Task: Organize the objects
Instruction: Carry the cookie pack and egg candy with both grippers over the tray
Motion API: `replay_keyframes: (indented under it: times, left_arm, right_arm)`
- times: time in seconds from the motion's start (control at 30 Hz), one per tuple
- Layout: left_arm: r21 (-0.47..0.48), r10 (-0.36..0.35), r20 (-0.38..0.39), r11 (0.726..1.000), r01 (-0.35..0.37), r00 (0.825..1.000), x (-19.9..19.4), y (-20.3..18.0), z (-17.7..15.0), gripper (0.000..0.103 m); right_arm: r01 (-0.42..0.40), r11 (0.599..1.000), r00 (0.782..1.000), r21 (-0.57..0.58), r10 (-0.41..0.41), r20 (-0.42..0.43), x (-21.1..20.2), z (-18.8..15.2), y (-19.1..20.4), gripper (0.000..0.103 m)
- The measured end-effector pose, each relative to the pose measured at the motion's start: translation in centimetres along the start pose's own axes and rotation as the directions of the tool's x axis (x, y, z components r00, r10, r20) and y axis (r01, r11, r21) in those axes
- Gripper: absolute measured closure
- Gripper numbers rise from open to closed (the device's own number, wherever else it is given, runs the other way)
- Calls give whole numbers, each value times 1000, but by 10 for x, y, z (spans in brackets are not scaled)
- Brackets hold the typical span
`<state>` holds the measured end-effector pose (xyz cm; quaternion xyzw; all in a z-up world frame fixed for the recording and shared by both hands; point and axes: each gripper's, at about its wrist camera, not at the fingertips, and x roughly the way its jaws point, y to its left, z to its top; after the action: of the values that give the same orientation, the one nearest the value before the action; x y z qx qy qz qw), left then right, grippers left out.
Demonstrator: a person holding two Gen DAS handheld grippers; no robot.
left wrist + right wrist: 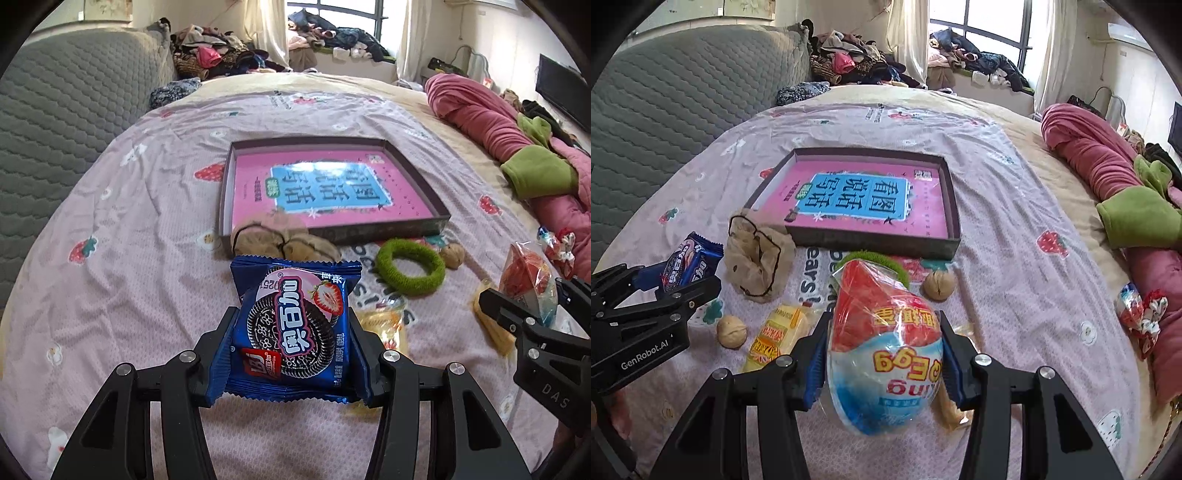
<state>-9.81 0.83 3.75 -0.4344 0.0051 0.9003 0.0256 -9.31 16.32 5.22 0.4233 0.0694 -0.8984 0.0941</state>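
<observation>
My left gripper (293, 339) is shut on a blue cookie packet (295, 328) and holds it above the bedsheet; it also shows in the right wrist view (689, 267). My right gripper (884, 354) is shut on a red, white and blue wrapped toy egg (886, 354); the egg shows at the right of the left wrist view (528, 280). A shallow dark box (871, 242) with a pink book (857, 201) inside lies ahead of both; the box shows in the left wrist view (417, 229).
On the sheet lie a tan scrunchie (759, 258), a green hair ring (410, 271), two walnuts (731, 331) (939, 285), yellow snack packets (779, 332) and a red-white candy (1141, 314). A pink and green quilt (1108, 173) runs along the right. A grey headboard (665, 103) stands left.
</observation>
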Motion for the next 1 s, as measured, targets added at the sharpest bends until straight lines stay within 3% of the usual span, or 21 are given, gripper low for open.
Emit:
replay_keyframes:
  times: [0.6, 1.0]
  left_arm:
    - [16, -1, 46, 1000, 0, 999, -1, -5, 52, 47]
    - [1, -1, 52, 1000, 1, 999, 24, -4, 92, 47]
  right_arm:
    - [18, 998, 998, -60, -14, 60, -5, 47, -2, 51]
    - [22, 995, 995, -97, -12, 97, 7, 90, -7, 51]
